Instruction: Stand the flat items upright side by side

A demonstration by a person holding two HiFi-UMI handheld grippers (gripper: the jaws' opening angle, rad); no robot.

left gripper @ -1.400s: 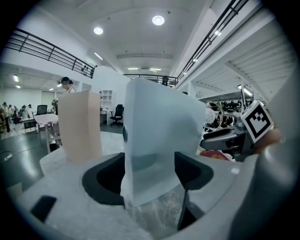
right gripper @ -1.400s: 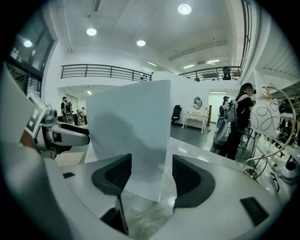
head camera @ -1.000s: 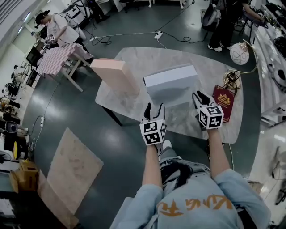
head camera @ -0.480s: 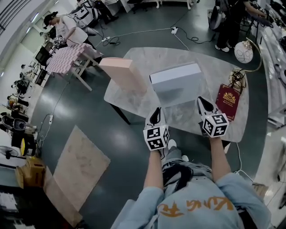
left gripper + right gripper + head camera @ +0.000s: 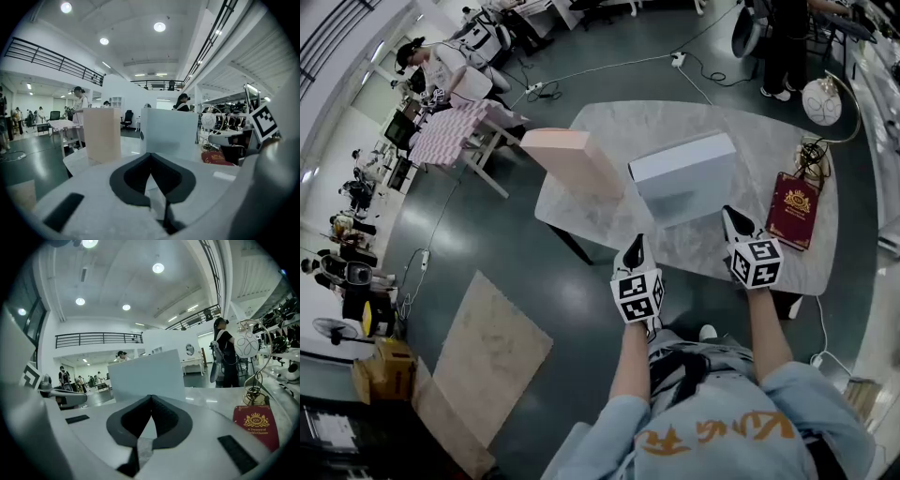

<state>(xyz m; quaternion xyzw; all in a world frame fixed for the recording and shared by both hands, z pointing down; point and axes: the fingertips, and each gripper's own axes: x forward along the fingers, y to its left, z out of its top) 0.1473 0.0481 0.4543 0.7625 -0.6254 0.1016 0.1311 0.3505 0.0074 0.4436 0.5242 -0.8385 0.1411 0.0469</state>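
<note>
Two boxes stand upright side by side on the marble table (image 5: pixel 609 217): a pink box (image 5: pixel 572 161) at left and a white box (image 5: pixel 684 173) beside it. A red book (image 5: pixel 794 208) lies flat at the table's right. My left gripper (image 5: pixel 635 247) is at the table's near edge, short of the white box; its jaws have just been closing and are shut with nothing between them. My right gripper (image 5: pixel 732 218) is also shut and empty, between the white box and the red book. The left gripper view shows the pink box (image 5: pixel 101 133) and white box (image 5: pixel 169 133) ahead; the right gripper view shows the white box (image 5: pixel 146 376) and red book (image 5: pixel 257 425).
A globe lamp (image 5: pixel 821 101) on a gold stand (image 5: pixel 811 155) sits at the table's far right. A checkered table (image 5: pixel 450 131) with a person beside it stands to the left. Cables lie on the floor beyond, and a flat board (image 5: pixel 487 347) lies on the floor at left.
Both grippers have drawn back from the white box's sides toward the table's near edge, and their jaws have shut empty. The boxes stay standing.
</note>
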